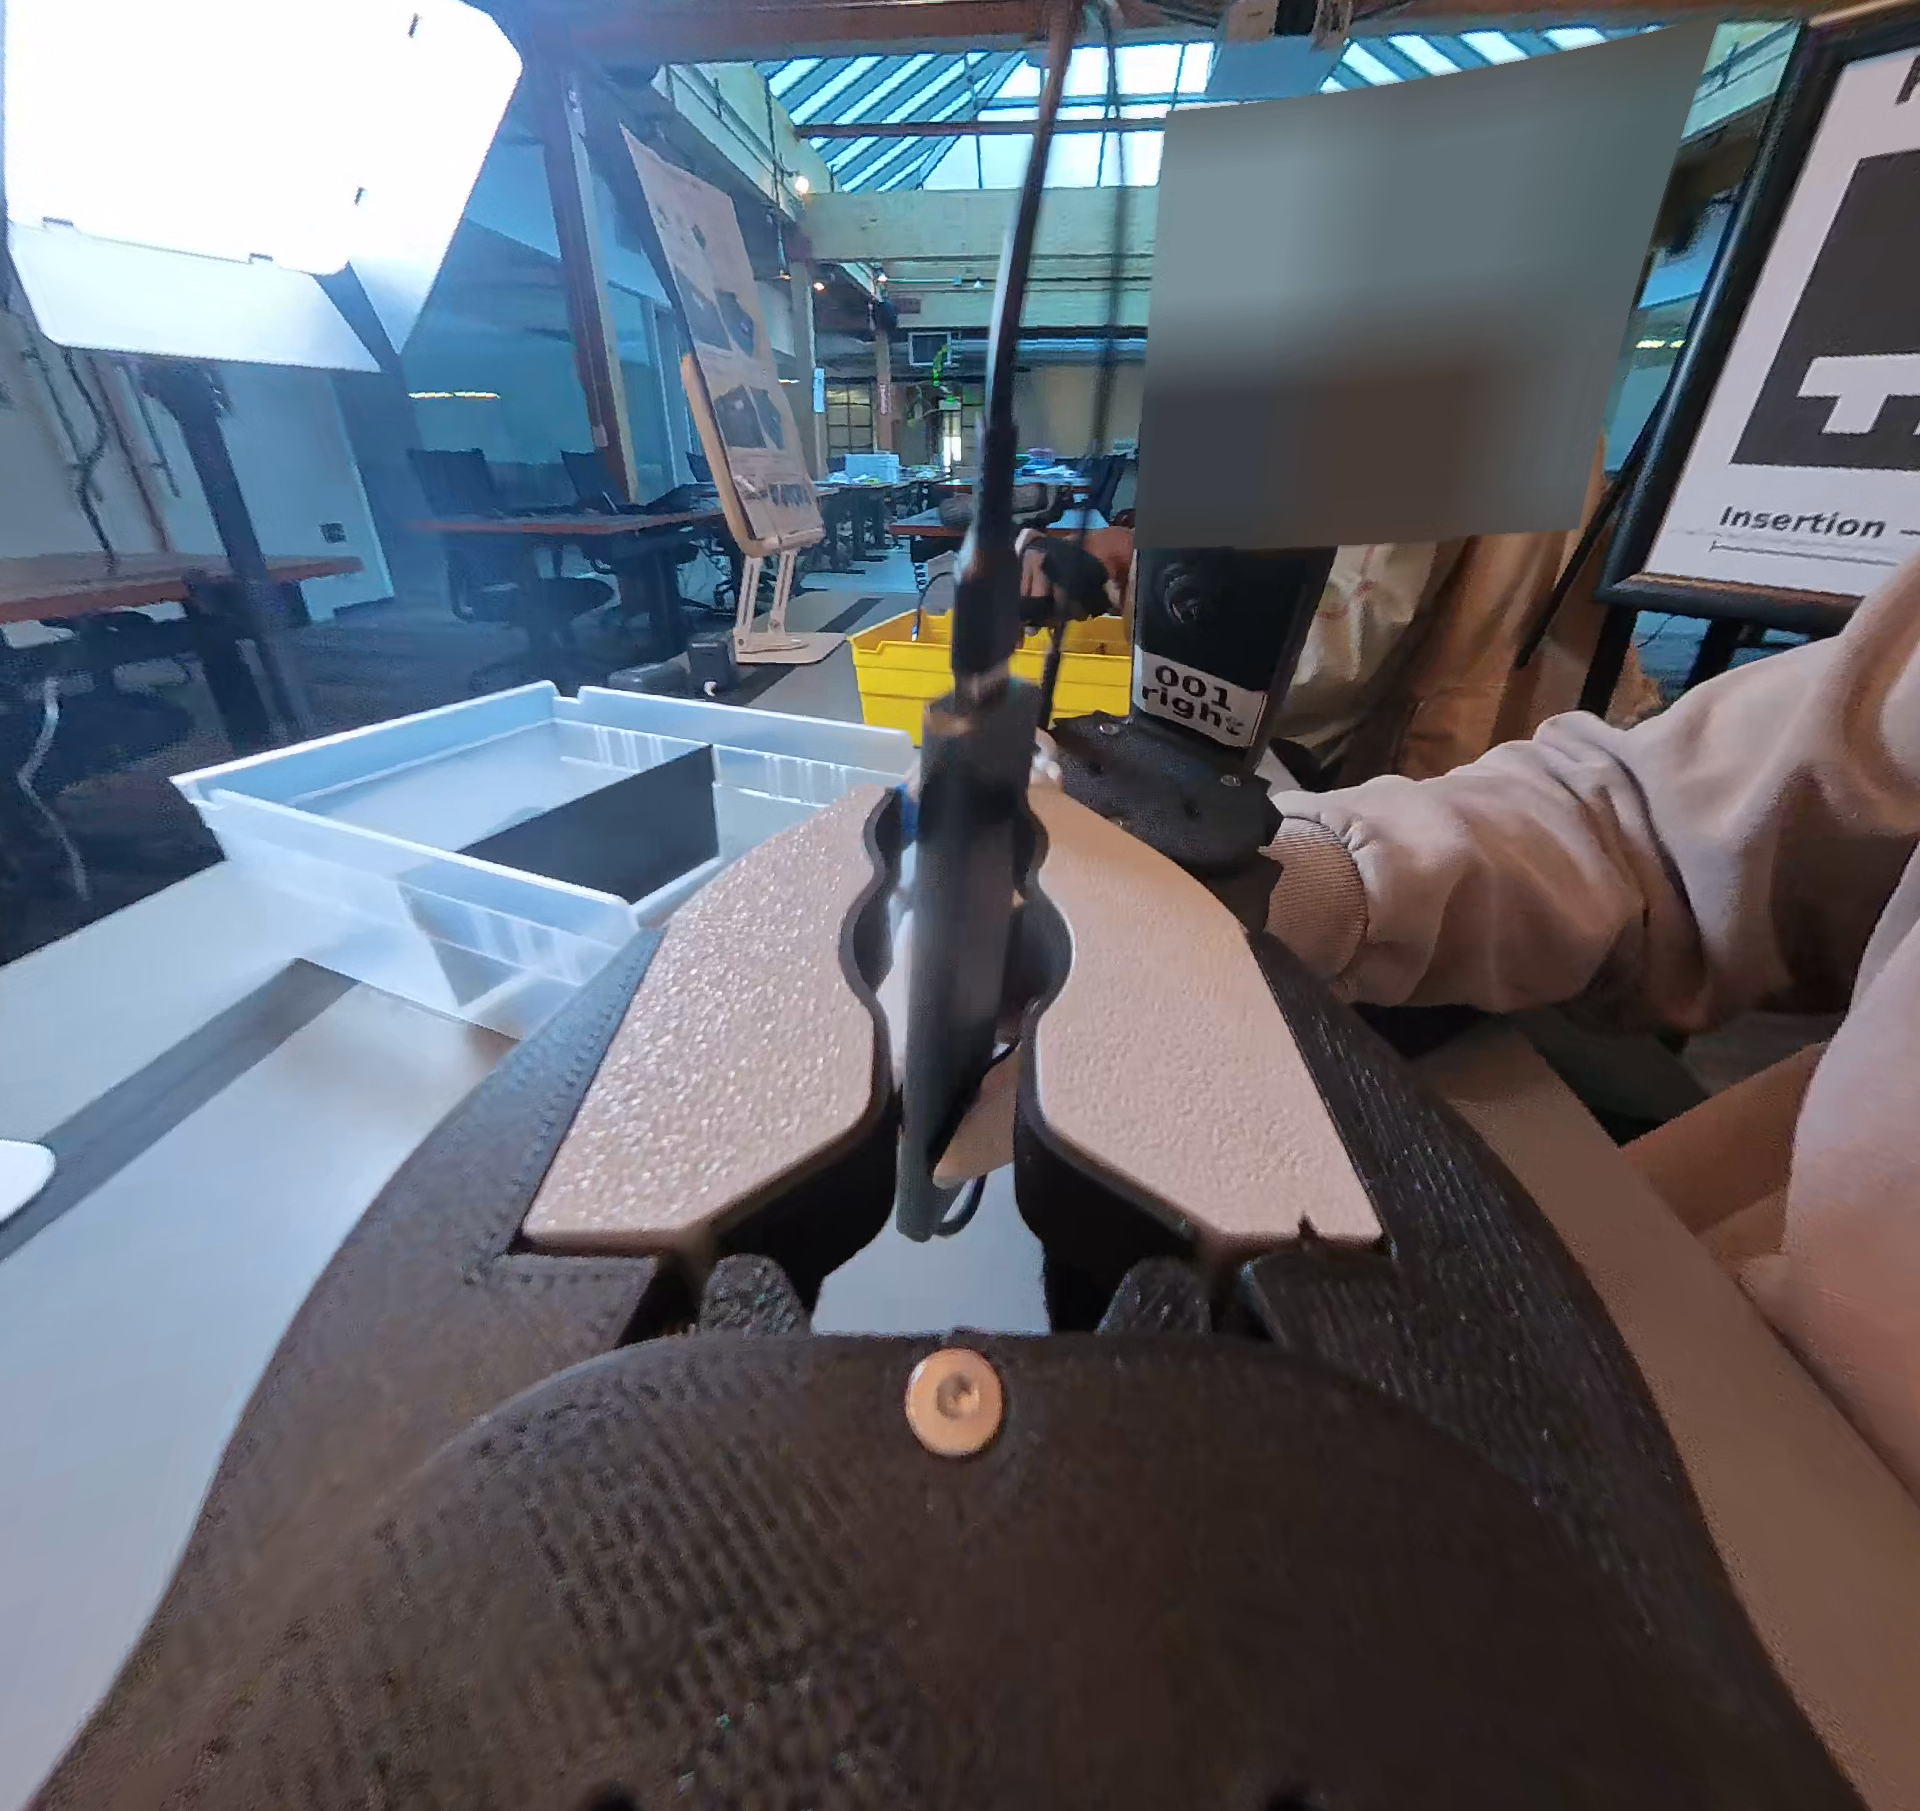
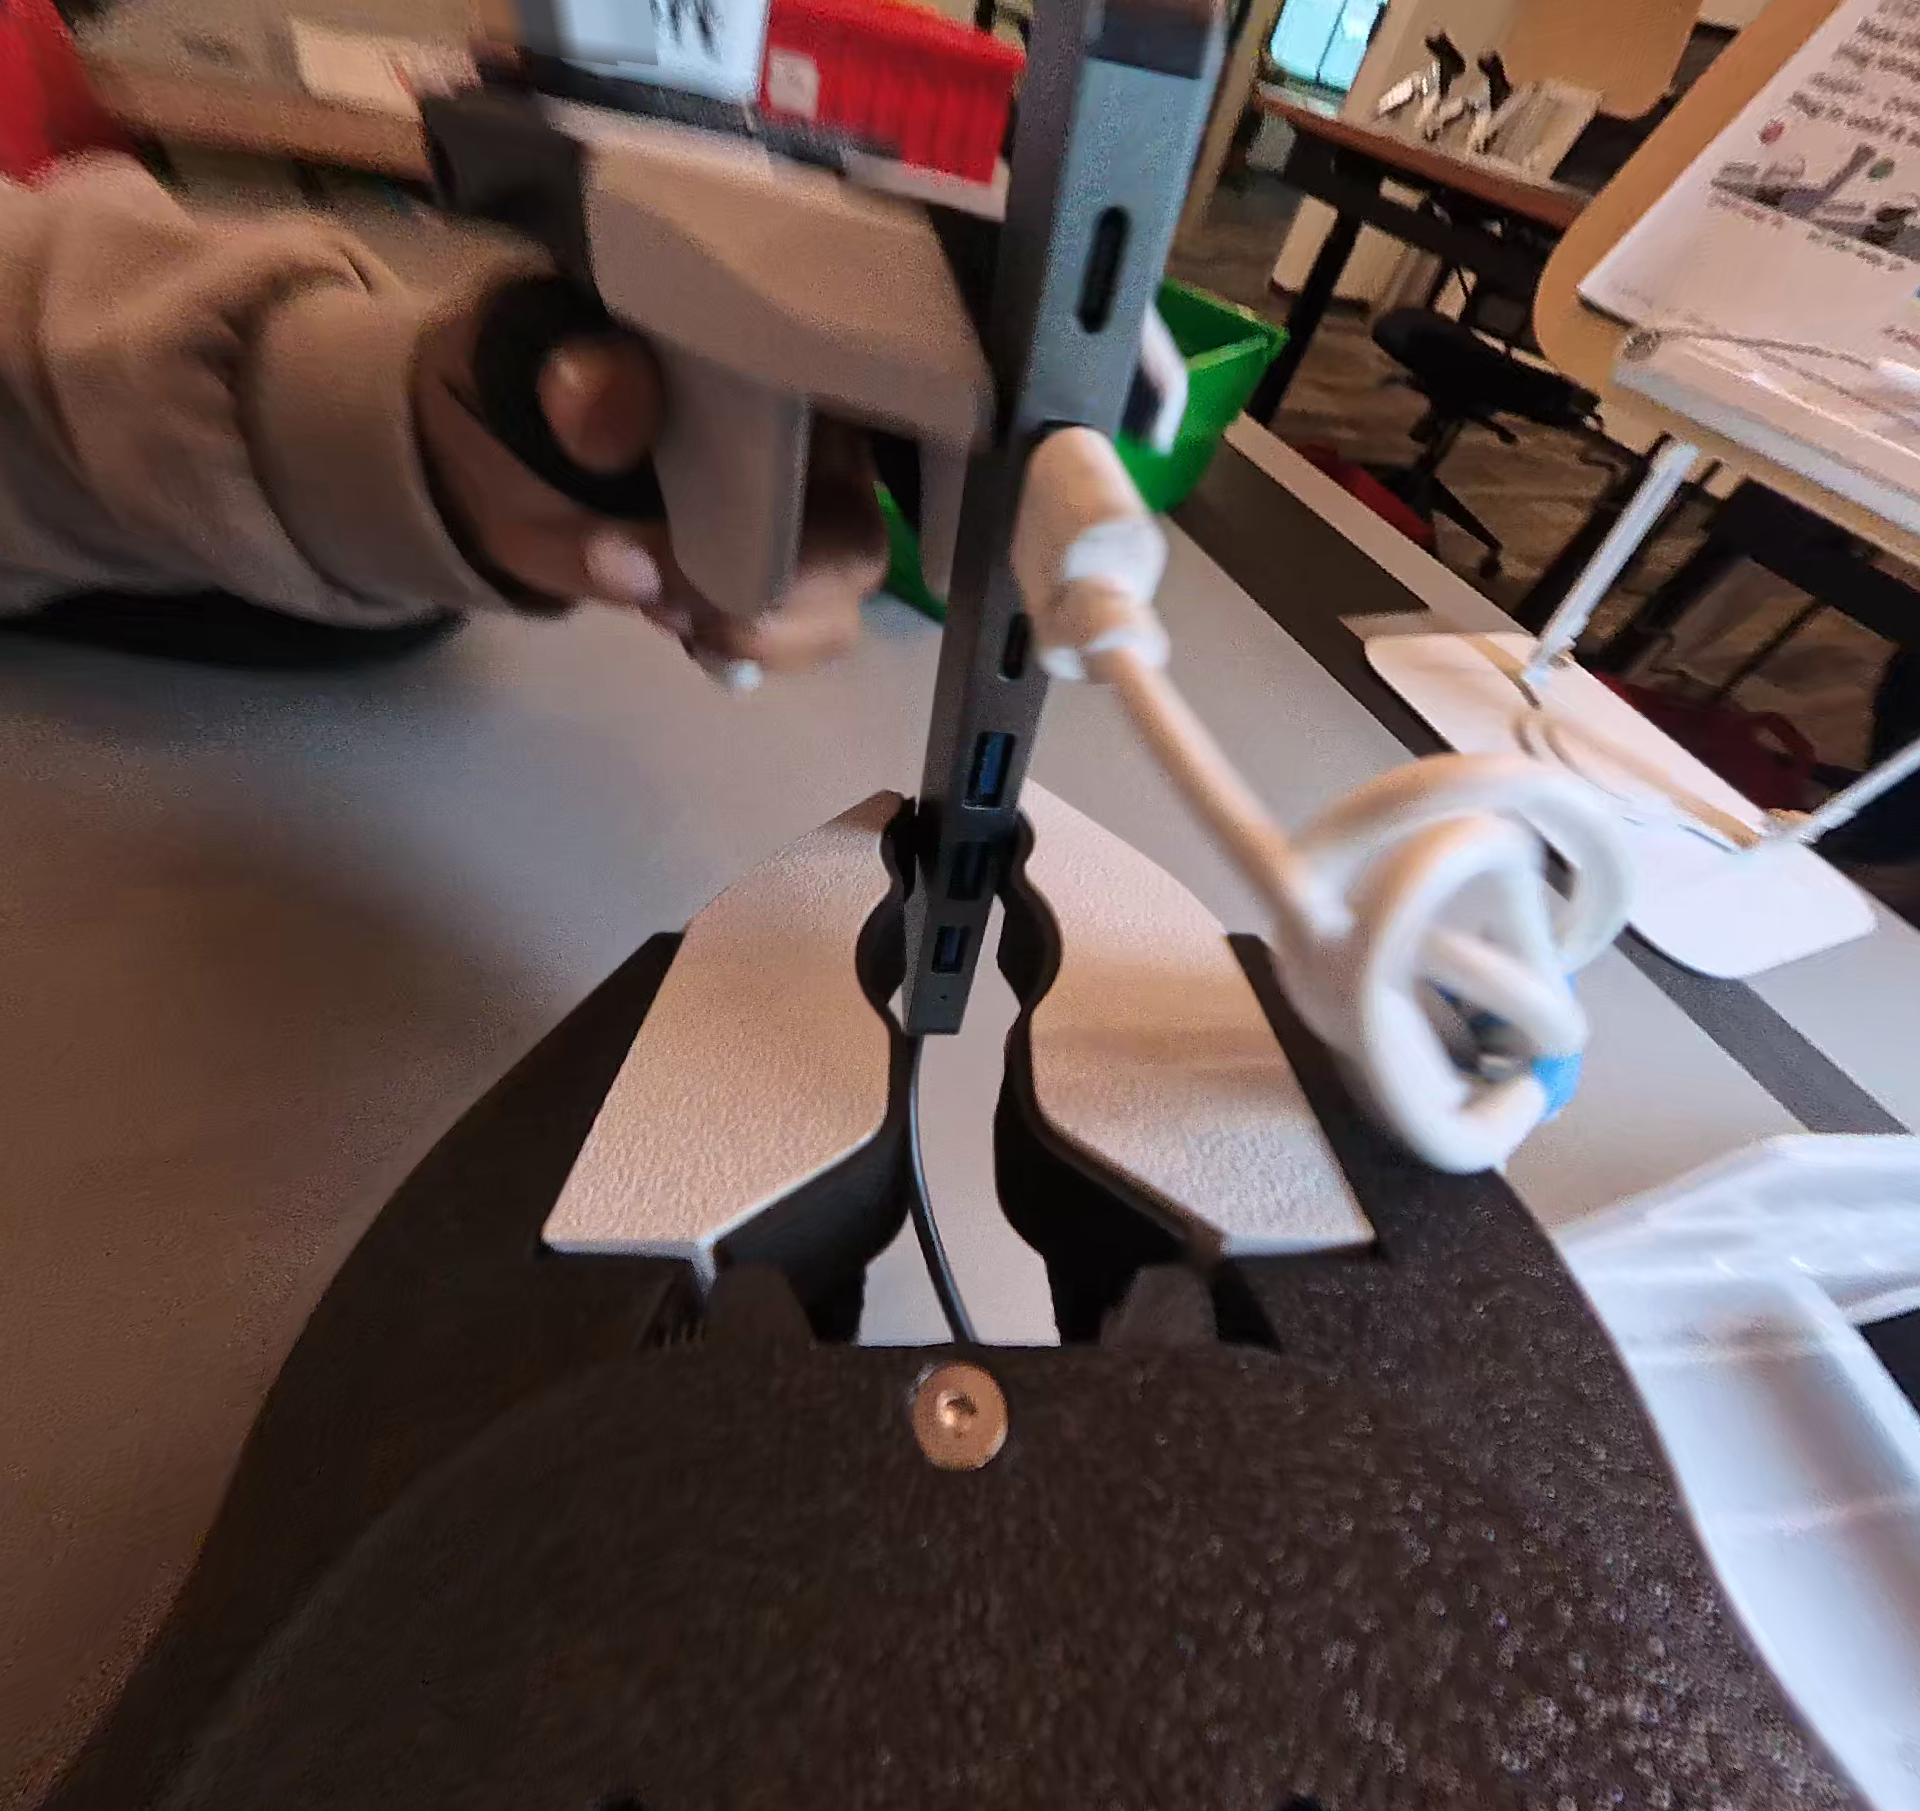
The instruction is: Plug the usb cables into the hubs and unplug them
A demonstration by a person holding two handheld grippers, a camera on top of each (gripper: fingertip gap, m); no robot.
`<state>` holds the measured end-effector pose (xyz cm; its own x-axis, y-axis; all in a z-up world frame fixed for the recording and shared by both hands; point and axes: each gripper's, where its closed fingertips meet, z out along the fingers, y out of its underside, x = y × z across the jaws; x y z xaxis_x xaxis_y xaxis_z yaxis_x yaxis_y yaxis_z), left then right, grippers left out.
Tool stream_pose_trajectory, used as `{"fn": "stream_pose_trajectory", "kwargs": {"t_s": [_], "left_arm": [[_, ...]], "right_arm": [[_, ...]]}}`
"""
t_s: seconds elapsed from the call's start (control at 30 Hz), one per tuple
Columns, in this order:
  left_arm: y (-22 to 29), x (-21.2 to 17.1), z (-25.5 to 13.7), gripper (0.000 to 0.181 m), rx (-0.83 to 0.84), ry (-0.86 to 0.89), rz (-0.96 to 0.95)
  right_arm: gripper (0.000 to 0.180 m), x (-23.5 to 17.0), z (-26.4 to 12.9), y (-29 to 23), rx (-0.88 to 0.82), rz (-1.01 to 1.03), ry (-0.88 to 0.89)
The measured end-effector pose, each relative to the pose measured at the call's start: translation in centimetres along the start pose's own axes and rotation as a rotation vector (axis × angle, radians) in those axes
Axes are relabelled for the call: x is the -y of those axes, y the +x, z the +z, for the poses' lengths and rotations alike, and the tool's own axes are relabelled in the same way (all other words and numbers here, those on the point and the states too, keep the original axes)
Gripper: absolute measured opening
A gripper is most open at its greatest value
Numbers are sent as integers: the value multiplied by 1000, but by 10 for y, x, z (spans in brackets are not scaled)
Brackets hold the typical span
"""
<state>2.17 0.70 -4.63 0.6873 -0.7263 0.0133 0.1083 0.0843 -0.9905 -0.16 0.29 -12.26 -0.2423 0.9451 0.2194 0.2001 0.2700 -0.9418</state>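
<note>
A slim dark grey USB hub (image 2: 1081,234) is held between both grippers above the table. My right gripper (image 2: 961,826) is shut on its lower end, where several blue ports show and its thin black cable (image 2: 935,1221) runs back toward the camera. My left gripper (image 1: 961,826) is shut on the same hub (image 1: 951,940), seen edge-on; its finger (image 2: 831,286) clamps the hub's upper part from the left. A white USB cable plug (image 2: 1081,514) sits in the hub's side, and its coiled bundle (image 2: 1455,951) hangs to the right. The right gripper (image 1: 1143,785) shows just beyond the hub.
A clear plastic tray (image 1: 343,785) with a black divider lies on the white table (image 1: 208,1138) to the left. A yellow bin (image 1: 894,660) and a green bin (image 2: 1216,379) stand beyond. A white stand base (image 2: 1621,805) and clear plastic (image 2: 1714,1346) lie to the right. A sleeve (image 1: 1558,878) reaches in. One gripper's finger ends stand about 8 centimetres off the other's.
</note>
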Motion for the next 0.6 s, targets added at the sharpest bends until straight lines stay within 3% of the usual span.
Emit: {"fn": "stream_pose_trajectory", "kwargs": {"t_s": [0.1,0.23,0.3,0.37,0.47,0.6], "left_arm": [[-4,7,-7,28,22,-16,45],[0,-9,-6,34,-15,-94,43],[6,-18,0,32,-36,-114,52],[17,-19,5,14,-58,-121,114],[18,-24,7,12,-23,-214,205],[-12,-12,-8,11,138,-271,238]], "right_arm": [[11,-18,-3,7,-12,-51,-74],[11,-10,-5,-4,72,8,-7],[12,1,-7,-12,122,36,57],[11,5,-7,-18,139,56,81],[12,3,-5,-18,151,109,73],[37,-8,-8,-16,179,117,-35]]}}
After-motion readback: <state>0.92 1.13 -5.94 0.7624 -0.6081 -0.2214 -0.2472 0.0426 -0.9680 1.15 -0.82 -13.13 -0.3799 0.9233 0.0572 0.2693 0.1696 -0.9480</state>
